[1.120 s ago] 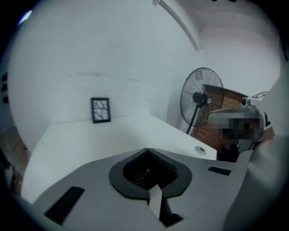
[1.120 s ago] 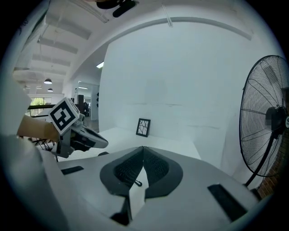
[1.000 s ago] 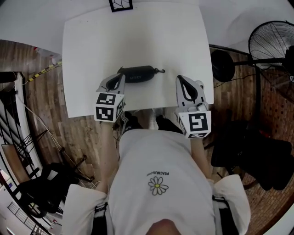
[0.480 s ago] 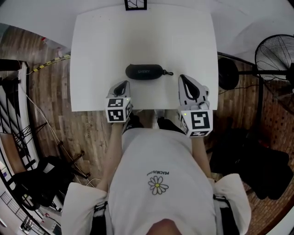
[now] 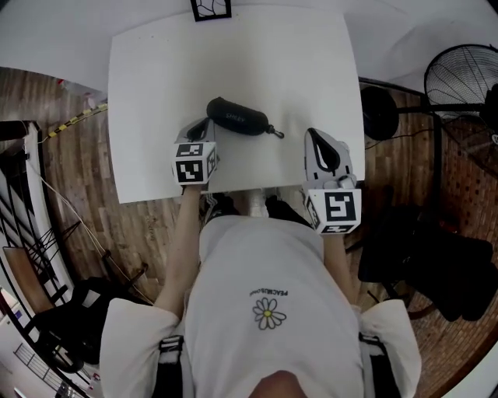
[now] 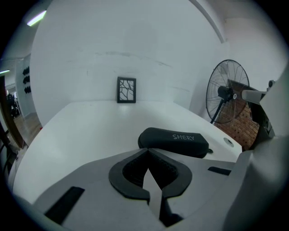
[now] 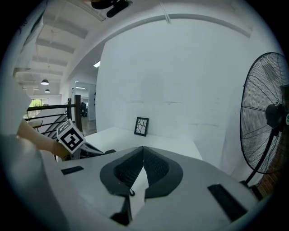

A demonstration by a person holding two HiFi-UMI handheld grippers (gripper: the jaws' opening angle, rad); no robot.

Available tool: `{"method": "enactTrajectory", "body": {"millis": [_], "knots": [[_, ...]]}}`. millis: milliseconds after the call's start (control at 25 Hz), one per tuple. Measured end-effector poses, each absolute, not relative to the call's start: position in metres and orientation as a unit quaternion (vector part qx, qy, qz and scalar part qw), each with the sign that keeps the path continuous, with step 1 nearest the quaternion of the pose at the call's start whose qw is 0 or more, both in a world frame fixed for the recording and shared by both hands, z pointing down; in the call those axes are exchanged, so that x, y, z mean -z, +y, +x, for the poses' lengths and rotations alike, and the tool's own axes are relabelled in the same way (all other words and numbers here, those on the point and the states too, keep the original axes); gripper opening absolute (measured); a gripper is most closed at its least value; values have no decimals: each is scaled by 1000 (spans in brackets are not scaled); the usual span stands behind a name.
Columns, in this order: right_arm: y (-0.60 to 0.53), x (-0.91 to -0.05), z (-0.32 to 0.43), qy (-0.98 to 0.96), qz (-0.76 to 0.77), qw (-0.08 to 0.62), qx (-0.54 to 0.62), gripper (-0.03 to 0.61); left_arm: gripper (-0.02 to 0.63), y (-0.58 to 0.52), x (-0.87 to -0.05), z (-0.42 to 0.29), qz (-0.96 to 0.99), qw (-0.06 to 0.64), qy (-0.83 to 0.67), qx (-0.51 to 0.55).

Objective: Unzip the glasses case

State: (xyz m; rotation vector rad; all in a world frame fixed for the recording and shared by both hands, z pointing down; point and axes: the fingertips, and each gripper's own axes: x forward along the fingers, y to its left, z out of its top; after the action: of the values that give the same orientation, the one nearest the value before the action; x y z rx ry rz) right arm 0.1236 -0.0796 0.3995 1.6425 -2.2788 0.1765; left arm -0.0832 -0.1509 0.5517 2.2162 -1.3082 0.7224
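The black zipped glasses case (image 5: 237,116) lies at a slant on the white table (image 5: 156,78), its zipper pull (image 5: 272,132) at the right end. My left gripper (image 5: 205,126) is shut and empty, its tips just in front of the case's left end; I cannot tell if they touch. In the left gripper view the case (image 6: 174,141) lies right beyond the shut left gripper (image 6: 146,152). My right gripper (image 5: 312,134) is shut on nothing, to the right of the case and apart from it, near the table's front edge. In its own view the right gripper (image 7: 143,148) holds nothing.
A small framed picture (image 5: 211,8) stands at the table's back edge. A standing fan (image 5: 461,78) is on the floor to the right. Wooden floor surrounds the table. My left gripper's marker cube (image 7: 71,134) shows at the left of the right gripper view.
My left gripper drew back from the case, then came forward and down to its left end. The case now lies slanted, where it lay level before. The right gripper stayed put.
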Motion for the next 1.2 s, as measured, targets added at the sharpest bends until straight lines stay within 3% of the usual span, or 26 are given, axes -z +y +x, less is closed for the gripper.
{"method": "enactTrajectory", "body": {"millis": [280,640,760,880,1000,1200], "knots": [[-77,-403,145,-770,609,174,-76,6,11,-213,-541,-63,830,193,-449,-268],[-78,-403,149,-762,618,179,-79,6,11,-231,-544,-35,840,200,-432,-261],[-77,-404,151,-762,617,179,-80,6,11,-217,-515,-24,844,213,-447,-207],[-77,-407,151,-764,615,179,-83,6,11,-184,-481,10,856,251,-436,-118],[-77,-408,147,-770,608,174,-87,6,11,-140,-476,54,849,341,-402,-39],[-73,-408,139,-782,594,170,-82,6,11,-104,-522,100,793,458,-400,-25]]}}
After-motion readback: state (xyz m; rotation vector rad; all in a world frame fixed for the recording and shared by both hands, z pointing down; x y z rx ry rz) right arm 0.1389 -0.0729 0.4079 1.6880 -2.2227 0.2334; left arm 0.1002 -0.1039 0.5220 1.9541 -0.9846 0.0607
